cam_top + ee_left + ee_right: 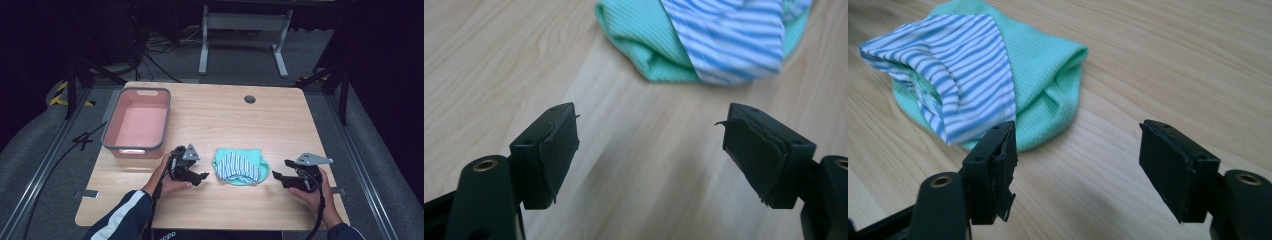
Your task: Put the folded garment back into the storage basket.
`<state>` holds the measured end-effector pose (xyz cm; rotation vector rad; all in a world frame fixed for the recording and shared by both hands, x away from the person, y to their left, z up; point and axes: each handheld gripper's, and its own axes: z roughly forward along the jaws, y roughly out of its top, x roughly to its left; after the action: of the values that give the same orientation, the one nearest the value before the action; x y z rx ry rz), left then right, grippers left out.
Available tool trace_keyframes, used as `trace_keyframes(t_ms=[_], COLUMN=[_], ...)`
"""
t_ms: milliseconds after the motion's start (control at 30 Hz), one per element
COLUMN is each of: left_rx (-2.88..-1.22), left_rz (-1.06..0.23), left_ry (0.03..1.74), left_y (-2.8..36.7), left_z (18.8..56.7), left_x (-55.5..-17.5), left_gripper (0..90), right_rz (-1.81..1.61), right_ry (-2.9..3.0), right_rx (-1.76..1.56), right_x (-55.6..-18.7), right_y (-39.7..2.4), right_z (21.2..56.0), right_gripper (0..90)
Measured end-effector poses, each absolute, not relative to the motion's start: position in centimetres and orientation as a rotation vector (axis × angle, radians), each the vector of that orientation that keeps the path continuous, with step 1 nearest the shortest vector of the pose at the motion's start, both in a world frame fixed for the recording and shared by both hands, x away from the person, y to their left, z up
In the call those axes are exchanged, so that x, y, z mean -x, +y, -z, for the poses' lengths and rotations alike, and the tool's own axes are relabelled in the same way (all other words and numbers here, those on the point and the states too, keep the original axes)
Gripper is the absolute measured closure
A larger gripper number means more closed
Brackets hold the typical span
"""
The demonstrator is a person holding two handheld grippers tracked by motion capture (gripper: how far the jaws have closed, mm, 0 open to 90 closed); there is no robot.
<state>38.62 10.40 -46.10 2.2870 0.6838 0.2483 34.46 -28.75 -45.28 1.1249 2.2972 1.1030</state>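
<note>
On my wooden table (210, 120) I count one folded cloth bundle (240, 167) (mint green with a blue-and-white striped layer on top) and one pink bin (137, 122) at the far left. The bundle lies between my two tongs: left gripper (201, 176) and right gripper (276, 176), both spread wide, holding nothing

cloth (240, 166): mint green, part blue-and-white striped | bin (137, 122): pink, grey rim | desk (210, 120): light wood grain | gripper jaws: black
</note>
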Motion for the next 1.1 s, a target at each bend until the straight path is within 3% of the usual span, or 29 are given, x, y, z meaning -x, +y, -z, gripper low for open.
trace_keyframes(t_ms=[433, 567, 867, 1100], left_rx=[-2.199, -2.283, -2.278, -2.302], left_rz=[-0.216, -0.205, -0.252, -0.234], left_ry=[0.761, 0.705, 0.730, 0.712], left_y=[7.5, 6.7, 6.2, 6.1], left_z=[47.0, 48.0, 48.2, 47.8], left_x=[-42.3, -42.2, -41.7, -40.9], left_gripper=[25.8, 23.4, 20.4, 34.9], right_rz=[-1.056, -1.029, -1.028, -1.016], right_ry=[2.363, 2.384, 2.392, 2.399], right_rx=[-1.098, -1.121, -1.167, -1.165], right_x=[-38.2, -38.8, -38.8, -37.9], right_y=[-24.1, -23.5, -23.3, -23.0], right_z=[45.9, 46.6, 47.8, 47.6], right_gripper=[39.0, 39.3, 37.7, 45.9])
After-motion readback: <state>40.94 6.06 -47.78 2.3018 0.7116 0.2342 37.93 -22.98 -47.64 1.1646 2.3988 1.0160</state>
